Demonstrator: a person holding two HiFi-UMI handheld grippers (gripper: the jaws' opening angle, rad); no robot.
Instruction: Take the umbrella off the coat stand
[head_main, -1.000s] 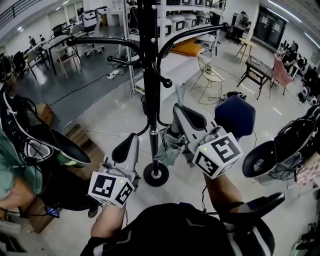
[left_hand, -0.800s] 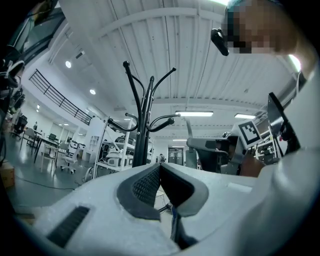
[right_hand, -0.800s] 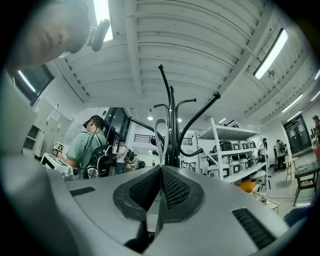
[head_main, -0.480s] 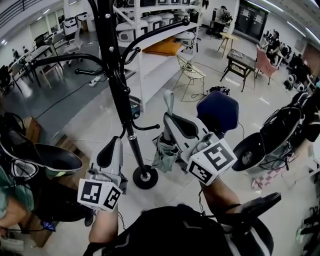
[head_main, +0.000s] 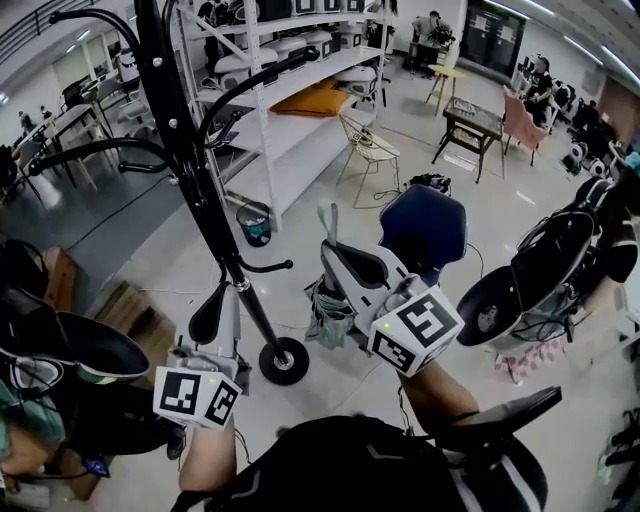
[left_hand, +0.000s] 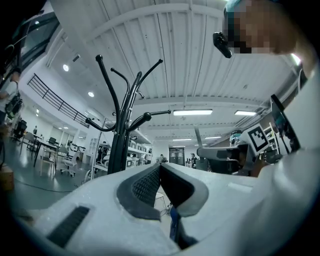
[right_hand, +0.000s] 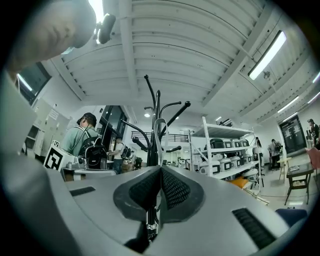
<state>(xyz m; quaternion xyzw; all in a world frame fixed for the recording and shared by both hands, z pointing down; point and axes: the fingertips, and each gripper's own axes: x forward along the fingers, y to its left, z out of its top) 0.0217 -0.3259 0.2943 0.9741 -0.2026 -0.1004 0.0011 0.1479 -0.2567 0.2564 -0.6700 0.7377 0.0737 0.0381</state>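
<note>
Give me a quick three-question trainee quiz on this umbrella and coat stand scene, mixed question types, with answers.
1. True or false: the folded grey-green umbrella hangs on a hook of the black metal coat stand.
2. Which gripper is shut on the umbrella? A) left gripper B) right gripper C) neither
3. Fill in: the left gripper's jaws are ____, with nothing between them.
Key: 1 false, the right gripper carries it clear of the stand; 2 B; 3 shut.
</note>
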